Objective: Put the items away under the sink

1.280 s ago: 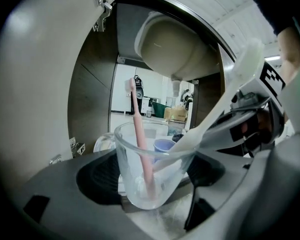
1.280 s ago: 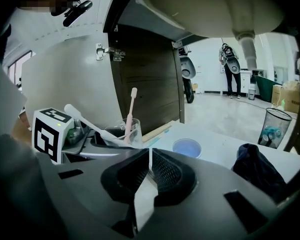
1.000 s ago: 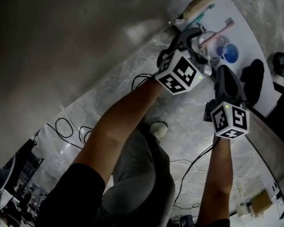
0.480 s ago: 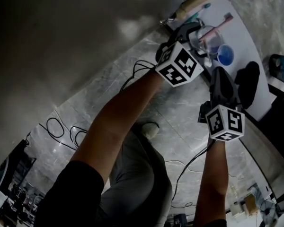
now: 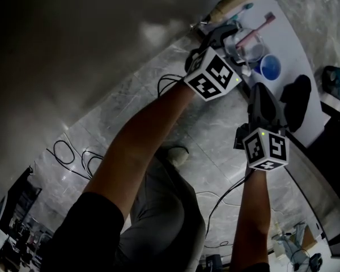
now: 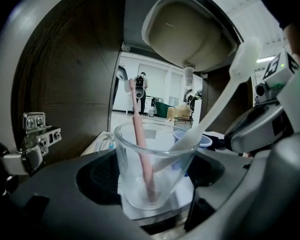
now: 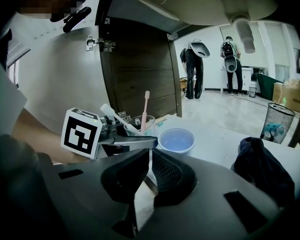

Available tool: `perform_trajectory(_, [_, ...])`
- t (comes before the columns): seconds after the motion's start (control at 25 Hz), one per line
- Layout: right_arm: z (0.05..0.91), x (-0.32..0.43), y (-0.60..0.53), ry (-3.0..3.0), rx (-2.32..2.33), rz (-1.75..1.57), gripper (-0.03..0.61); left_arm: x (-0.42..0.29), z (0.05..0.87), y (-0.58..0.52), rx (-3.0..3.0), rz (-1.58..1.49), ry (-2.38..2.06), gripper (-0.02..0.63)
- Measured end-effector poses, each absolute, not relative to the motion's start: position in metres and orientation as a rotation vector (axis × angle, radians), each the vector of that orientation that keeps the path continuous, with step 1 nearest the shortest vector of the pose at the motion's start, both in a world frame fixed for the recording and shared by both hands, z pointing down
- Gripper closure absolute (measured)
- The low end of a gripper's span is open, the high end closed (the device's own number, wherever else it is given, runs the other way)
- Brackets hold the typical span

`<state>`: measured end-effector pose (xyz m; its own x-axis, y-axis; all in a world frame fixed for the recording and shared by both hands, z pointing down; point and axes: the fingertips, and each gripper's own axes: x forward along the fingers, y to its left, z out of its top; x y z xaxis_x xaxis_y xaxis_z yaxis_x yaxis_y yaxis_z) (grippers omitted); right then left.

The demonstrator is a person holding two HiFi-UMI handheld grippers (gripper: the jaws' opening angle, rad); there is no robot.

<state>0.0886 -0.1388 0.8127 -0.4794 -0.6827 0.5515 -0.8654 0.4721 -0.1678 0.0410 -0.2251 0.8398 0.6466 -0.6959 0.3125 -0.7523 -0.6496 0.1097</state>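
Note:
My left gripper (image 5: pixel 238 41) is shut on a clear glass cup (image 6: pixel 152 164), which stands between its jaws over the white shelf board (image 5: pixel 283 35) under the sink. A pink toothbrush (image 6: pixel 139 134) and a white toothbrush (image 6: pixel 217 101) lean inside the glass. Just behind the glass is a blue cup (image 5: pixel 270 67), also seen in the right gripper view (image 7: pixel 176 141). My right gripper (image 7: pixel 149 171) is shut with nothing in it and hovers near the shelf's front edge, beside a dark cloth (image 7: pixel 262 171).
The sink basin's underside (image 6: pixel 190 29) and its drain pipe (image 7: pixel 242 31) hang overhead. A door hinge (image 6: pixel 37 134) sticks out of the dark cabinet wall at left. More toothbrushes (image 5: pixel 238 7) lie at the shelf's far end. Cables (image 5: pixel 79 154) trail over the marble floor.
My left gripper has carried the glass a little farther onto the shelf and lower, away from the blue cup. The right gripper has barely moved.

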Motion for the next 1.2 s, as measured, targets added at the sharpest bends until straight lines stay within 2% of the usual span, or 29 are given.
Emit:
perform_trajectory(0.28, [0.814, 0.089, -0.141, -2.314, 1.299, 0.616, 0.535, 0.045, 0.841, -0.229, 2.649, 0.373, -1.144, 0.229])
perform_trajectory(0.52, [0.814, 0.084, -0.139, -2.317, 1.301, 0.63, 0.535, 0.044, 0.851, -0.229, 2.687, 0.538, -1.154, 0.229])
perform_trajectory(1.2, [0.798, 0.085, -0.125, -2.289, 1.375, 0.718, 0.534, 0.025, 0.828, -0.199, 2.59, 0.403, -1.184, 0.229])
